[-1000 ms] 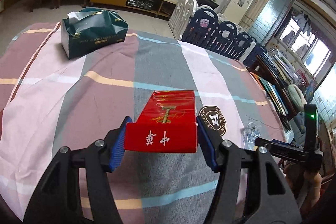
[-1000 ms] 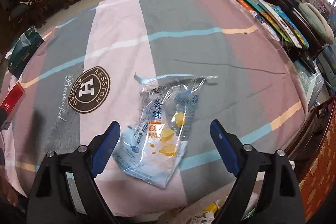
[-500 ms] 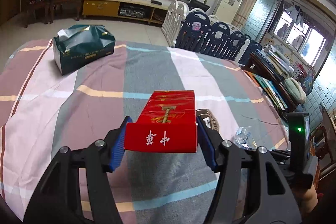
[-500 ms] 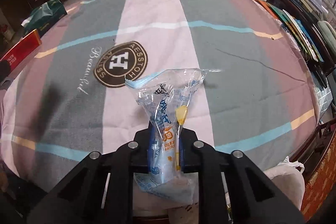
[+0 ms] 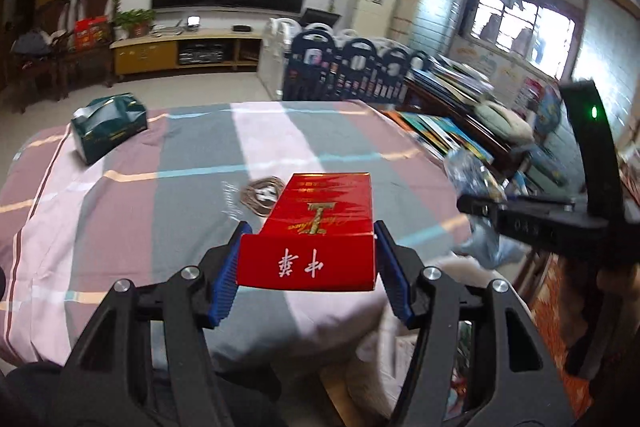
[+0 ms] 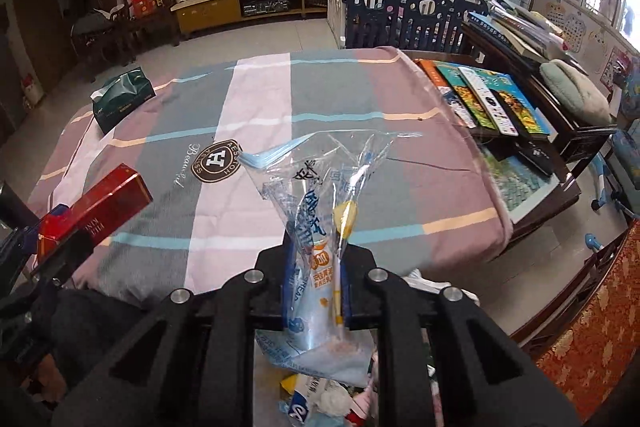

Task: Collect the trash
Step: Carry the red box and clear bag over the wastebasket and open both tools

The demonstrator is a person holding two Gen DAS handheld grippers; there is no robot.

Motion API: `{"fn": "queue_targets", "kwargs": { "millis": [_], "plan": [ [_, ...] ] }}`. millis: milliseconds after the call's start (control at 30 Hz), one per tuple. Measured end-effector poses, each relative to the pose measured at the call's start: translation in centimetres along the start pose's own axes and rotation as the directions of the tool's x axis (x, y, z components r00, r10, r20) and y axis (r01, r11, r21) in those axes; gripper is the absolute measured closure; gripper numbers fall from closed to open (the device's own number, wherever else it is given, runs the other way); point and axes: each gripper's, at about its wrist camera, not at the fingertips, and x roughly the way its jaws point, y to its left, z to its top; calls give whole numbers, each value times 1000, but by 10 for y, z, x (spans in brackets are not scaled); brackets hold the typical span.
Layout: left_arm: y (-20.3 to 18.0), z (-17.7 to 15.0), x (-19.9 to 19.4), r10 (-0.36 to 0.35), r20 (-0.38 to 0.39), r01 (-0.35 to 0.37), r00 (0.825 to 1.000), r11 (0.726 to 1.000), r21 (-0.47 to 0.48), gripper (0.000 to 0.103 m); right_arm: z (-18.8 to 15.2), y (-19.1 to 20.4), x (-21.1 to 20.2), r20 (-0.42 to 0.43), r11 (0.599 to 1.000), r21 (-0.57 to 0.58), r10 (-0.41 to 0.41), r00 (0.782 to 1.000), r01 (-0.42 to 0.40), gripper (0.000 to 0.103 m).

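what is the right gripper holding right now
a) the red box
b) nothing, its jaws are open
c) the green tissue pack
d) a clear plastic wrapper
d: the right gripper is shut on the clear plastic wrapper, which stands up from between its pads, while the red box sits clamped in the left gripper.

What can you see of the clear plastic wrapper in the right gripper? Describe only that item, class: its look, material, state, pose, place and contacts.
The clear plastic wrapper is a thin, crinkled, see-through bag with blue print, an orange label and yellow patches. It stands upright, pinched at mid-length between the black fingers of the right gripper, lifted off the striped tablecloth. Its torn top fans open; its bottom hangs below the fingers.
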Motion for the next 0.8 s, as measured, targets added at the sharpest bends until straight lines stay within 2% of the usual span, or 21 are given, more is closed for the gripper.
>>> {"fn": "queue_targets", "kwargs": {
  "millis": [200,333,433,600,800],
  "plan": [
    [-63,-9,-25,-60,-5,60,998,990,127,41,-30,-27,-61,75,995,-70,-66,995,72,84],
    [-100,-18,-41,-73,-7,73,997,973,221,41,-48,-43,-83,87,994,-81,-64,994,71,84],
    [-121,-28,-42,-79,-41,86,996,963,254,41,-65,-56,-85,59,996,-71,-49,997,53,84],
    [-147,-38,-33,-56,-97,82,994,956,282,41,-85,-82,-77,-9,999,44,-7,1000,8,84],
    [-174,-48,-21,-59,-154,105,986,944,314,41,-91,-88,-80,-20,997,70,13,1000,-11,84]
  ]
}}
